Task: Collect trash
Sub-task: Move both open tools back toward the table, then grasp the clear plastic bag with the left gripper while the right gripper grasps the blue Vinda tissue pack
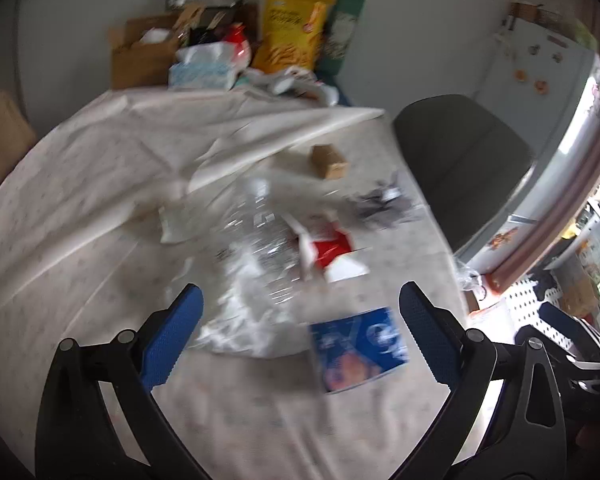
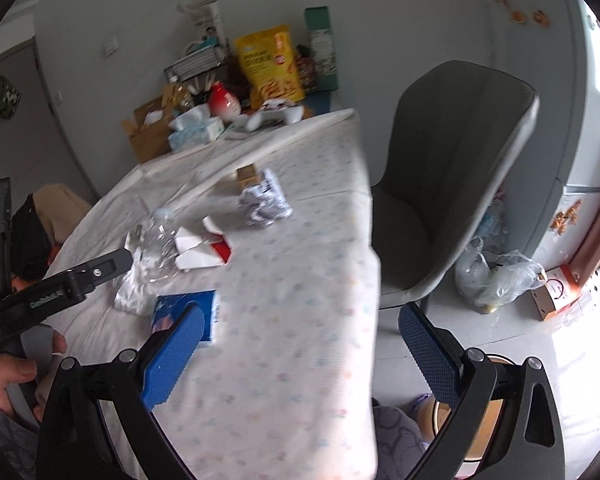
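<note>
Trash lies on the cloth-covered table (image 1: 80, 184): a crushed clear plastic bottle (image 1: 256, 232), a red and white carton (image 1: 332, 250), a blue wrapper (image 1: 360, 348), a crumpled white plastic film (image 1: 240, 320), a crumpled grey wrapper (image 1: 384, 204) and a small brown box (image 1: 328, 160). My left gripper (image 1: 300, 308) hangs open above the film and the blue wrapper, holding nothing. My right gripper (image 2: 300, 328) is open over the table's near right edge, empty. In the right wrist view, the bottle (image 2: 160, 240), carton (image 2: 204, 252), blue wrapper (image 2: 188, 312) and grey wrapper (image 2: 264, 200) show, with the left gripper's body (image 2: 60, 284) beside them.
A grey chair (image 2: 452, 168) stands right of the table. Behind the table are a cardboard box (image 1: 140, 56), a tissue pack (image 1: 200, 68), a yellow snack bag (image 1: 292, 28) and a green carton (image 1: 344, 32). A plastic bag (image 2: 496, 276) lies on the floor by the fridge (image 2: 580, 120). A hand (image 2: 8, 372) holds the left gripper.
</note>
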